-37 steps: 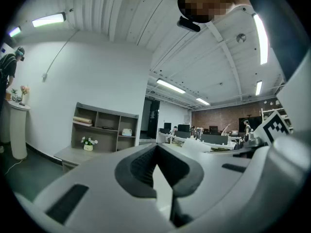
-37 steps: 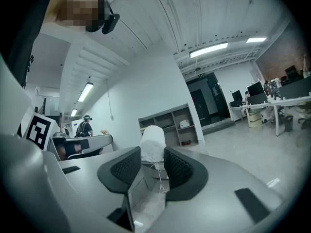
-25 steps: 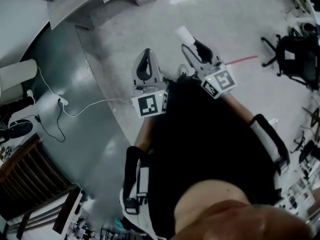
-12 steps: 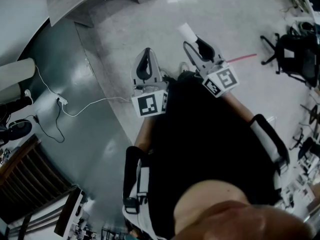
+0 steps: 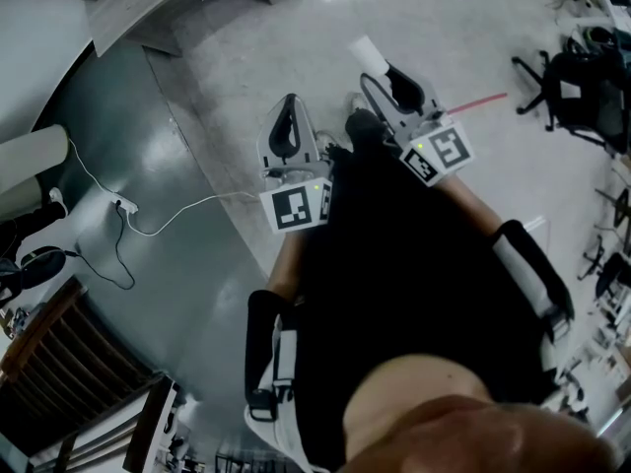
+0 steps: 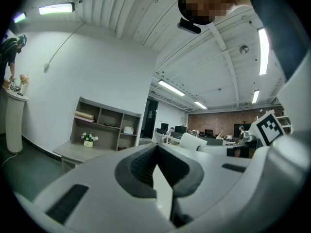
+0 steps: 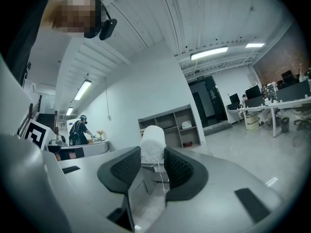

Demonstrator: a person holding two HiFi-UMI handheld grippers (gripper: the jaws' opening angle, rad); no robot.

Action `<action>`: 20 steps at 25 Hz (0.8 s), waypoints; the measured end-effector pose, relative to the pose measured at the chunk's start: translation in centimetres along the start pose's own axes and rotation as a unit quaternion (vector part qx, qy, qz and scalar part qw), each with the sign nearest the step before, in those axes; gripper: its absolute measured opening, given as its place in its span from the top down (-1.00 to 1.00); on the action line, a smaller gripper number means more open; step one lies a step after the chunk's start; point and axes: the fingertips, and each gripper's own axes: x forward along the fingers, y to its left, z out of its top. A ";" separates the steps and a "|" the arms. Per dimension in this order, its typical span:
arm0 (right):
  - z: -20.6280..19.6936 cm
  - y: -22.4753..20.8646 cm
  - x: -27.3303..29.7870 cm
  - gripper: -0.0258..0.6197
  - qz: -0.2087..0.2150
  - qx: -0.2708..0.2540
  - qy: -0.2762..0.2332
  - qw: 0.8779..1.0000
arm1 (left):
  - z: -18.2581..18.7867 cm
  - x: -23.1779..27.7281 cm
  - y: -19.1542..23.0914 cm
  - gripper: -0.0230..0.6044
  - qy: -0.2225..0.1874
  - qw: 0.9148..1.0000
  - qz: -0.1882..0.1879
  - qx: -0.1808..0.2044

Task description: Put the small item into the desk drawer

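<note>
Two sets of tongs are held out level in front of the person's dark torso, above bare floor; the left tongs (image 6: 156, 152) have their pads pressed together with nothing between them; the right tongs (image 7: 152, 153) are clamped on the small item (image 7: 151, 136), a white, soft-looking roll that stands upright between the ribbed pads. Only its rounded top shows; its lower end is hidden between the pads, and a thin thread hangs from it into the gap below.

Most of the head view is taken up by the torso, which covers the arms and the floor beneath; each marker cube shows, but the hands themselves do not.

Ahead, against the white wall, stands the desk (image 6: 72, 152) with an open shelf unit (image 6: 99, 127) on it; in the head view only a corner of it shows, cut off by the top edge. No drawer can be made out on it from any view; its front is too small and too far off.

Well apart from the tongs, a white cable (image 5: 158, 227) trails over the darker floor; a black office chair (image 5: 577, 97) stands at the right edge, partly cropped.
</note>
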 end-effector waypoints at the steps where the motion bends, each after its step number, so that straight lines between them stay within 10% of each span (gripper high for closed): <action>1: 0.1 0.1 0.2 0.47 0.001 0.000 0.000 1.000 | 0.0 0.0 0.2 0.95 0.001 1.000 0.001 -0.002; 20: 2.7 -7.2 10.1 0.47 0.017 0.005 0.001 1.000 | 0.2 11.0 2.9 0.95 0.014 1.000 0.021 -0.005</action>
